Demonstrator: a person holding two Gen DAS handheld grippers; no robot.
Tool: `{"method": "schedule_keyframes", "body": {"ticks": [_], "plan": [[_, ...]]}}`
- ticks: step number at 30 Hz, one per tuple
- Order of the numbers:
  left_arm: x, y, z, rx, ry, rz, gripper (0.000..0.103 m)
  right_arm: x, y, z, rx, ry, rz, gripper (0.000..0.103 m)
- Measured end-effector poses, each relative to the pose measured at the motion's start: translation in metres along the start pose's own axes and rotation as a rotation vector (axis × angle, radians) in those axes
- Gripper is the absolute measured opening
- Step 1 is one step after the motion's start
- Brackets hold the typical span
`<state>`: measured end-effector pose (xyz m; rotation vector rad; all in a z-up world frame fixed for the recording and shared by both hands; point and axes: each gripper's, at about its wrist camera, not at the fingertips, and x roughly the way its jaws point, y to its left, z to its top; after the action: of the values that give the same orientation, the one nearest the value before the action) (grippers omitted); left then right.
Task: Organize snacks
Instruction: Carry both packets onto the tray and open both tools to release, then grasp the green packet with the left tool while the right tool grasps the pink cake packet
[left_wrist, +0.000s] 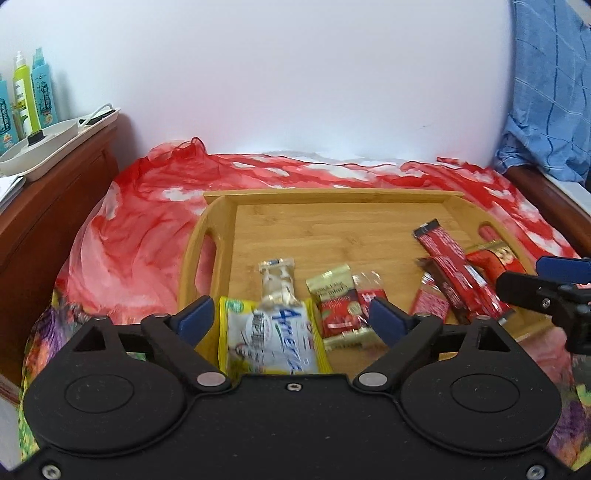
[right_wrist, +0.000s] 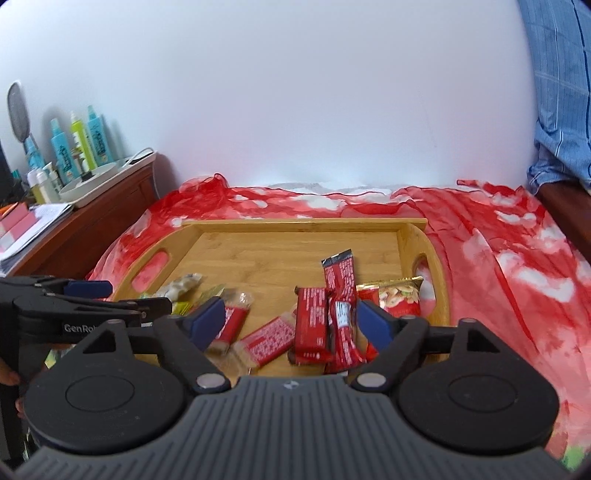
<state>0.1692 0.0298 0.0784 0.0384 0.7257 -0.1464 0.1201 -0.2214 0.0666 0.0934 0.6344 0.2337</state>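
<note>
Left wrist: left tool wide open, empty.

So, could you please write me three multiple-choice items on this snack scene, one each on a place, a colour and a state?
1. Where do the snacks lie?
A on the side cabinet
B in the bamboo tray
C on bare cloth

2. What colour is the cloth under the tray?
A red and white
B green
C black

3. How does the left gripper stand?
A shut on a bar
B shut, empty
C open

B: the packets rest on the tray's floor.
A: red with white patches.
C: its blue pads stand apart, clamping nothing.
</note>
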Motion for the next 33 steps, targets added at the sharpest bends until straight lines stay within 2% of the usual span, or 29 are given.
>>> {"method": "schedule_keyframes", "body": {"ticks": [7, 13, 18, 22, 33], "plan": [[-0.032, -0.006, -0.022, -0.002, -0.044, 0.019, 0.098, -0.031, 0.012, -0.025, -0.092, -0.062, -0.035, 0.094], [-0.051, -0.008, -0.040, -0.018, -0.047, -0.009, 0.098, -0.054, 0.020, -0.047, -0.132, -0.101, -0.041, 0.102], [-0.061, -0.010, -0.057, -0.036, -0.033, -0.036, 0.098, -0.068, 0.027, -0.067, -0.192, -0.125, -0.056, 0.103], [-0.064, -0.014, -0.068, -0.029, -0.022, -0.049, 0.098, -0.072, 0.032, -0.084, -0.228, -0.117, -0.063, 0.103], [-0.067, -0.024, -0.089, -0.007, 0.012, -0.090, 0.099, -0.079, 0.033, -0.125, -0.204, -0.062, -0.053, 0.103]]}}
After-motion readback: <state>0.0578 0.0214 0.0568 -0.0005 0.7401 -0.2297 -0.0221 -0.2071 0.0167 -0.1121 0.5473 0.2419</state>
